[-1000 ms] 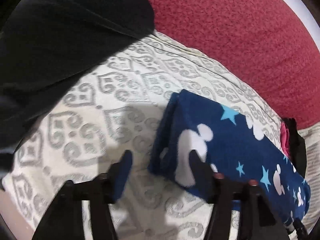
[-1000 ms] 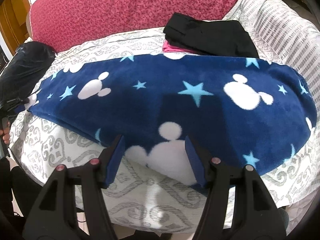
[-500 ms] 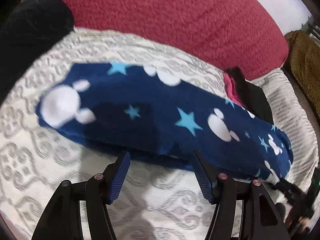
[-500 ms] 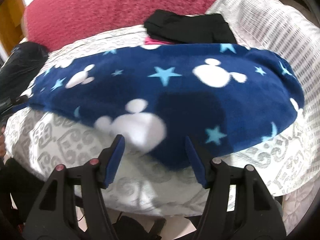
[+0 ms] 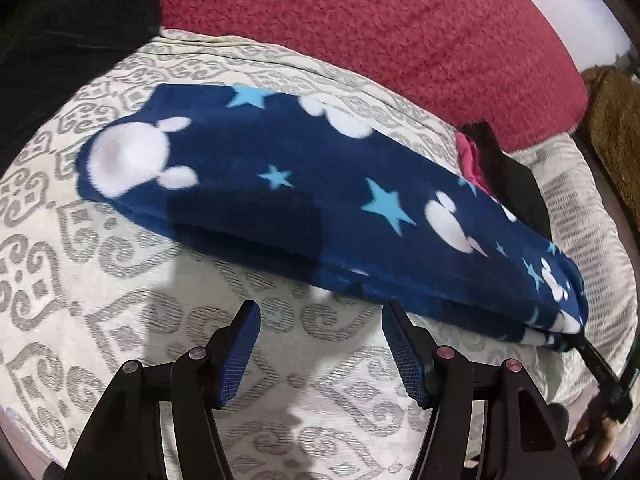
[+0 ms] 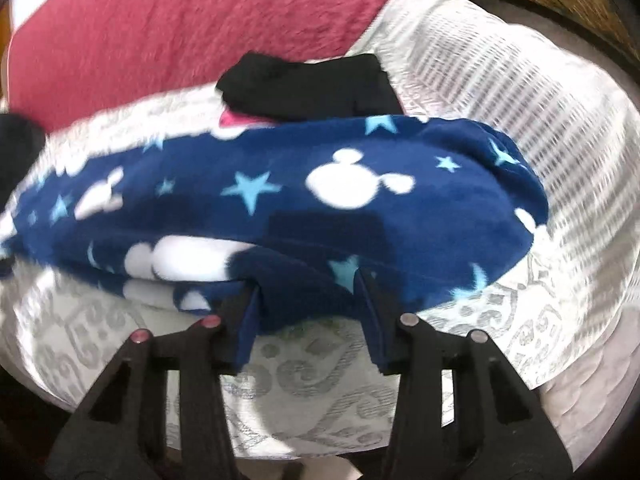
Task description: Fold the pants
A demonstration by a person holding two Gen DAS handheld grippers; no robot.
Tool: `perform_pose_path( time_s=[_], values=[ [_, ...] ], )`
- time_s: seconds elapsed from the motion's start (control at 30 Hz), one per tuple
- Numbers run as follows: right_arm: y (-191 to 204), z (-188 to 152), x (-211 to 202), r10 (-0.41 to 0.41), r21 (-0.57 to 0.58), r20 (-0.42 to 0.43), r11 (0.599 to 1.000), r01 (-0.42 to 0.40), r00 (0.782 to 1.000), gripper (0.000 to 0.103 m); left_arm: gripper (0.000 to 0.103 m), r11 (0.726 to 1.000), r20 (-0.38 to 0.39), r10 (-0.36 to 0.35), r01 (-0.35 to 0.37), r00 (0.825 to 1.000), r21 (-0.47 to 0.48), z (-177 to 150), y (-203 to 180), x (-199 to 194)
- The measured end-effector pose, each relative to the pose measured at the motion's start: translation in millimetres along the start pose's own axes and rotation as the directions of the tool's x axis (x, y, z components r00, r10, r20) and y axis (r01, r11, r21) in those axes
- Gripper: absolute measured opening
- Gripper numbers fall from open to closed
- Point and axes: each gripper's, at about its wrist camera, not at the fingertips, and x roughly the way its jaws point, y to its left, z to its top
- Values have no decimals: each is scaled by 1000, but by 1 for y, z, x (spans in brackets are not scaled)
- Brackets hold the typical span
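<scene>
**Item: navy fleece pants, folded lengthwise**

We find no legible writing or brand label; the pants (image 5: pixel 320 200) carry only white mouse-head shapes and light blue stars. They lie across the patterned grey-white bedspread (image 5: pixel 120 280), in front of a red cushion (image 5: pixel 360 20). We log the left hand-held gripper (image 5: pixel 320 320) with jaws apart and empty, just short of the pants' near edge. The right hand-held gripper (image 6: pixel 308 300) is closing, a bunched fold of the pants' edge between its pads. Behind: folded black (image 6: pixel 308 84) and pink (image 6: pixel 236 119) garments.
</scene>
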Motion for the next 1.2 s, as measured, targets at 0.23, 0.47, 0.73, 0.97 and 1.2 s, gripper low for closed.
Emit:
perform_pose_path(
  time_s=[0.23, 0.47, 0.73, 0.97, 1.2],
  values=[
    [12, -22, 12, -30, 3, -75, 1000, 31, 997, 49, 65, 996, 10, 1, 0, 1000, -92, 3, 28, 0],
    [3, -19, 18, 5, 257, -7, 967, -3, 1000, 27, 65, 973, 51, -31, 42, 998, -228, 12, 66, -8],
    [-2, -16, -19, 89, 318, 66, 942, -106, 994, 10, 78, 911, 97, -63, 97, 993, -402, 39, 108, 1],
    [0, -32, -5, 104, 303, -49, 949, -85, 993, 10, 12, 874, 139, -75, 133, 987, -468, 77, 129, 19],
    [-1, -38, -9, 132, 275, -39, 954, -117, 990, 9, 12, 956, 246, -24, 94, 969, -276, 98, 96, -34]
  ],
)
